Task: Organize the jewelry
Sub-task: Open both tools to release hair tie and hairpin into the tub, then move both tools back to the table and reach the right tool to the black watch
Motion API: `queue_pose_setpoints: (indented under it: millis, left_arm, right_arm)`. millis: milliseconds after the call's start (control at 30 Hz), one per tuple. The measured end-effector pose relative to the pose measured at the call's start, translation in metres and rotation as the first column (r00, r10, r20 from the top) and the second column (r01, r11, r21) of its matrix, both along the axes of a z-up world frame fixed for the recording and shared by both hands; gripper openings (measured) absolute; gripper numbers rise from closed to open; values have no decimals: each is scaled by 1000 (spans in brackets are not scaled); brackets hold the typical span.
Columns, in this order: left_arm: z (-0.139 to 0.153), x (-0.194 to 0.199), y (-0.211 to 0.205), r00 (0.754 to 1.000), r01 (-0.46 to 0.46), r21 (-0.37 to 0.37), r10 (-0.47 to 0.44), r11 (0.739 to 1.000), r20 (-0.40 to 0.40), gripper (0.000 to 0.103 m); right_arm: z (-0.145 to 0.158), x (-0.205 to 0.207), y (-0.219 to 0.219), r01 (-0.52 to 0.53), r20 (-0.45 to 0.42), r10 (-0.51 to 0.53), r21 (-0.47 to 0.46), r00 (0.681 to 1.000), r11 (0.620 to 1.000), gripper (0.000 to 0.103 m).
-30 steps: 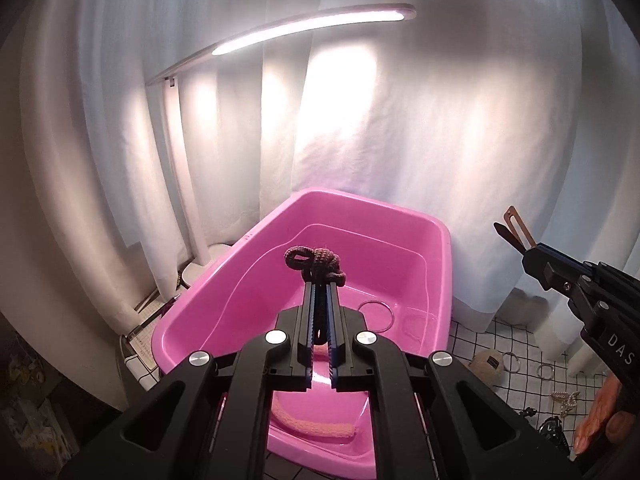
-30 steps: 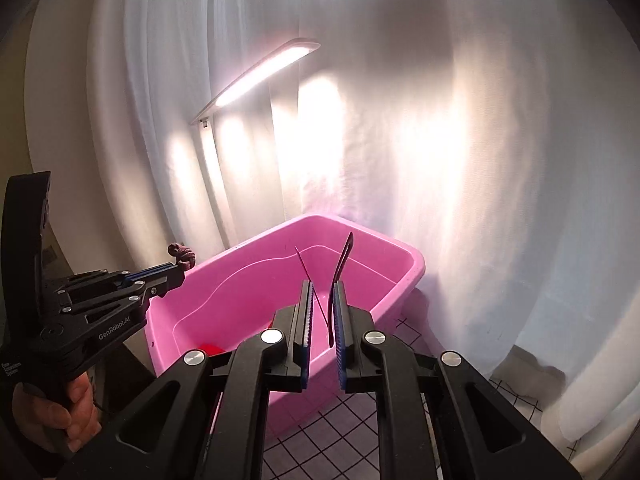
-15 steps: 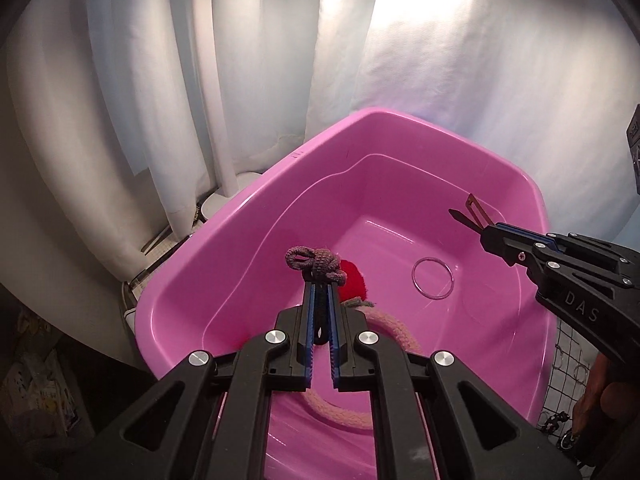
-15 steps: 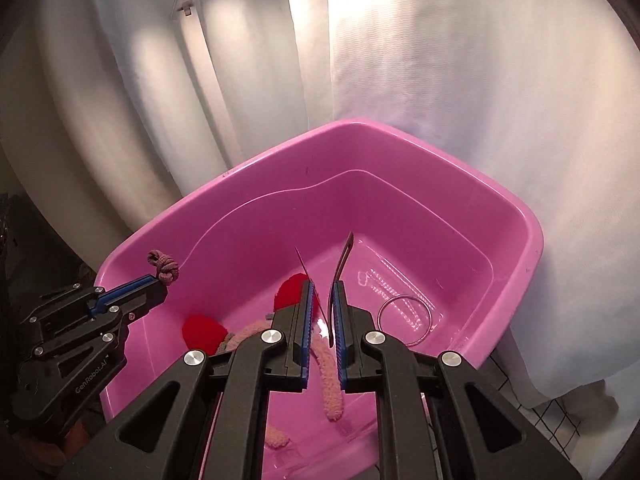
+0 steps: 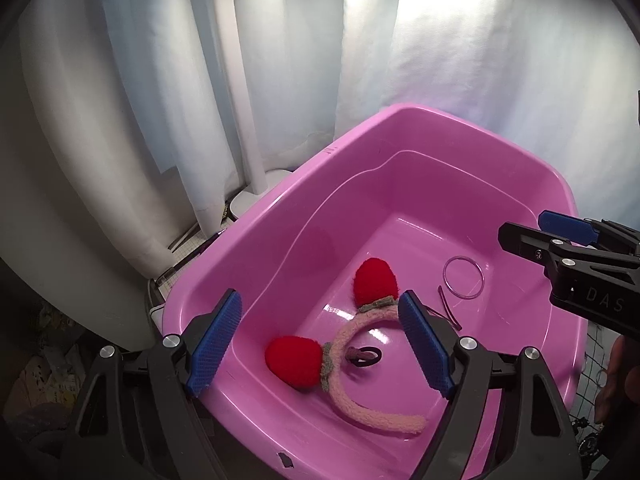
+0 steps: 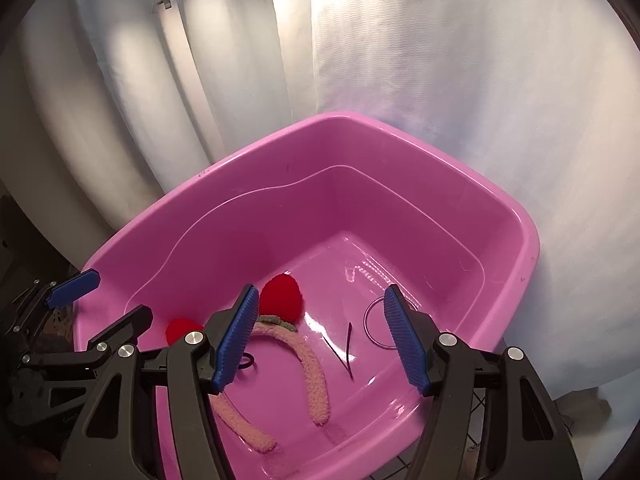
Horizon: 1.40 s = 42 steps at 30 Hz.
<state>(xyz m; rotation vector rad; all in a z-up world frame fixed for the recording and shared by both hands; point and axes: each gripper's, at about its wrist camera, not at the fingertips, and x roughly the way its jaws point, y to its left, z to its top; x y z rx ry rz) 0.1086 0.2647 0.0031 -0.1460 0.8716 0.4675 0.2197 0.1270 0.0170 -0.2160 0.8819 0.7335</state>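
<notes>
Both tongs, pinched shut half second ago, now spread wide over pink tub (image 5: 420, 120). Left tongs (image 5: 320, 344) dropped knotted hair tie (image 5: 365, 356), lying inside fuzzy headband (image 5: 352, 392); right tongs (image 6: 320, 340) let go of hairpin (image 6: 347, 350), beside what looks like thin ring (image 6: 374, 330). Two more pieces sorted; time to fetch next from worktop.

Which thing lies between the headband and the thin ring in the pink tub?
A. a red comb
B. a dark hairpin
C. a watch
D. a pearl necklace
B: a dark hairpin lies on the floor of the tub, with the headband on one side and the ring on the other.
</notes>
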Motion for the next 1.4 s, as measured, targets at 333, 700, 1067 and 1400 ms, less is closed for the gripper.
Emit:
queue_pose_setpoints:
  millis: [333, 700, 1067, 1400]
  left_arm:
    - [6, -8, -2, 1000, -16, -1, 16, 1000, -4, 80]
    - [33, -38, -35, 993, 46, -16, -44, 999, 107, 84]
    - [41, -63, -129, 955, 240, -23, -232, 971, 187, 89]
    - [17, -70, -239, 887, 446, -45, -435, 894, 153, 90]
  right_arm:
    - [12, -12, -16, 12, 5, -13, 62, 1000, 998, 62]
    - [35, -72, -86, 102, 55, -117, 226, 992, 969, 62]
    - [14, -156, -227, 307, 104, -329, 185, 939, 934, 63]
    - [-37, -221, -360, 538, 50, -544, 90, 838, 838, 63]
